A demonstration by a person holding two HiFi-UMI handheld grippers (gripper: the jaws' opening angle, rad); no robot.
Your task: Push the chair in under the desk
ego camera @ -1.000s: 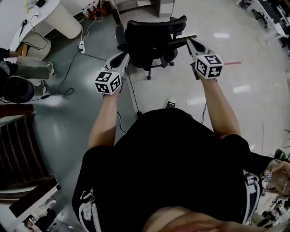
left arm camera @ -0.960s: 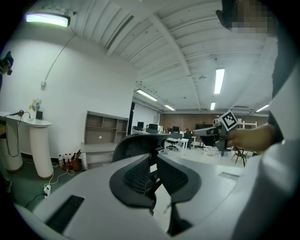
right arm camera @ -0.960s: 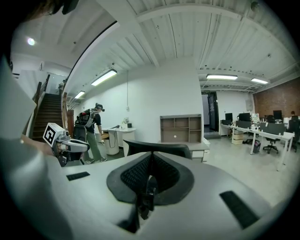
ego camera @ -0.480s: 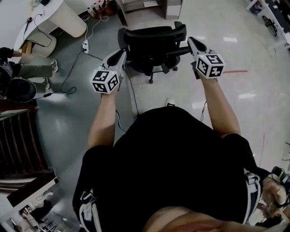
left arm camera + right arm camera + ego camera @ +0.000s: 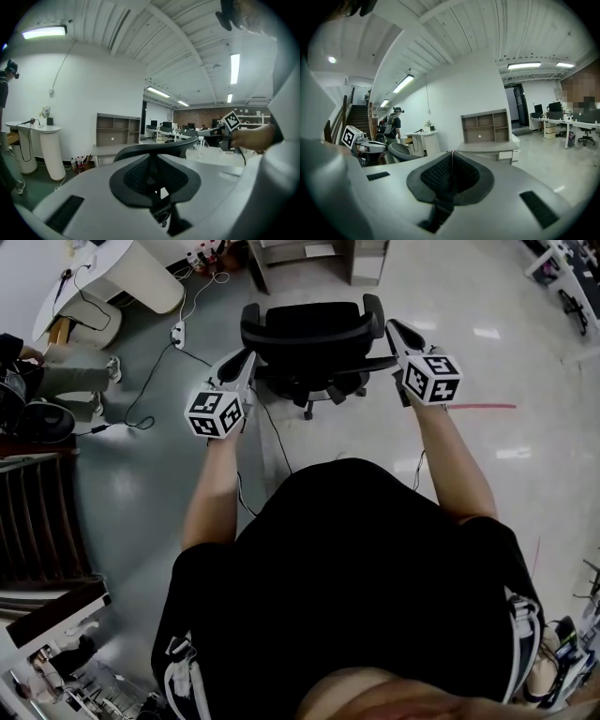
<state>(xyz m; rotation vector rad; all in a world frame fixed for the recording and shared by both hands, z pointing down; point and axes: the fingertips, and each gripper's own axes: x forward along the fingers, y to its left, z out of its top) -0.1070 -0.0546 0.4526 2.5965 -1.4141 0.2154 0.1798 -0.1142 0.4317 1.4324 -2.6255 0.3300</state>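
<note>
A black office chair [image 5: 305, 338] stands on the floor with its back toward me, short of the grey desk with a shelf unit [image 5: 319, 254] at the top of the head view. My left gripper [image 5: 247, 356] is shut, its tip against the left edge of the backrest. My right gripper [image 5: 393, 327] is shut too, its tip at the backrest's right edge by the armrest. In the left gripper view the backrest's top rim [image 5: 154, 146] curves just past the closed jaws. The right gripper view shows the desk [image 5: 487, 146] ahead and the backrest [image 5: 401, 151] to the left.
A power strip with cables [image 5: 175, 334] lies on the floor left of the chair. A white round-ended counter [image 5: 122, 273] and bottles [image 5: 202, 257] stand at the upper left. A seated person [image 5: 56, 367] is at the left; a staircase [image 5: 37, 521] lies below.
The chair has rolled away from me toward the desk and turned square to it. Both grippers moved forward with it, still shut, and I have stepped forward.
</note>
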